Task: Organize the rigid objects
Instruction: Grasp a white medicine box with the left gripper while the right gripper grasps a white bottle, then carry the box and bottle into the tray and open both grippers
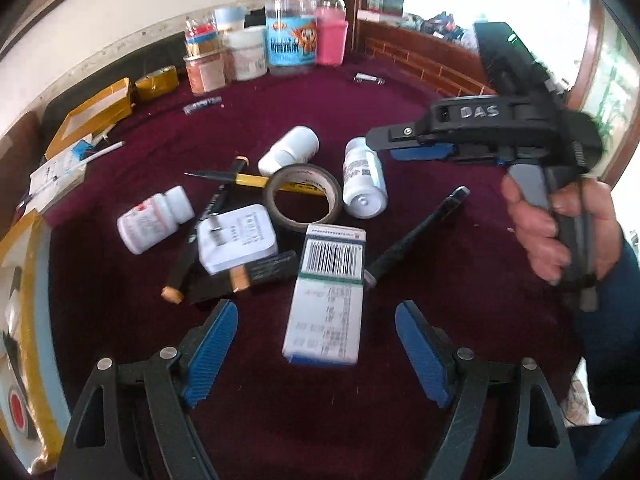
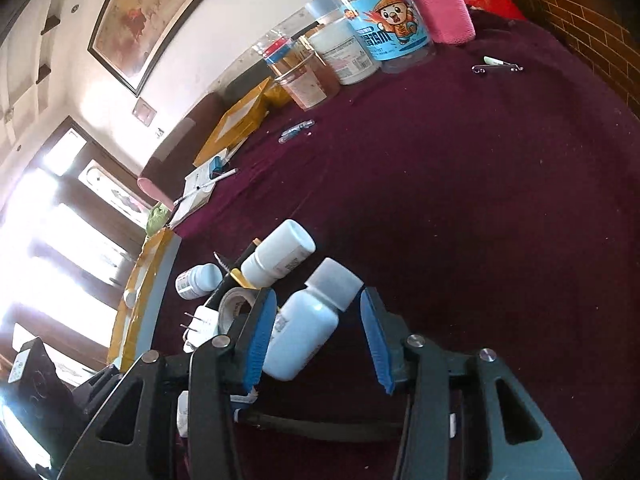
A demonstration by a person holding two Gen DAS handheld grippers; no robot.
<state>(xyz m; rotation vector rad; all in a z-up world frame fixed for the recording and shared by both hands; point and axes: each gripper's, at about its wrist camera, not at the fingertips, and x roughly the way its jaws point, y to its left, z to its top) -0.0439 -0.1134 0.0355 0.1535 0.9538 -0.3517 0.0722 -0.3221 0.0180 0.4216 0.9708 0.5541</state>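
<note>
Your left tool (image 1: 316,344) stands wide open and empty just before the white box (image 1: 326,300), whose long side points straight away from it, while your right tool (image 2: 318,336) is half open around a white bottle (image 2: 304,336) without a clear grip.

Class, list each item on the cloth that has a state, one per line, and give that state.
Left tongs: open, empty.
Right tongs: open around a lying white bottle.
Tape roll: flat.
Medicine box: flat, barcode up.
Plug adapter: unplugged.
</note>
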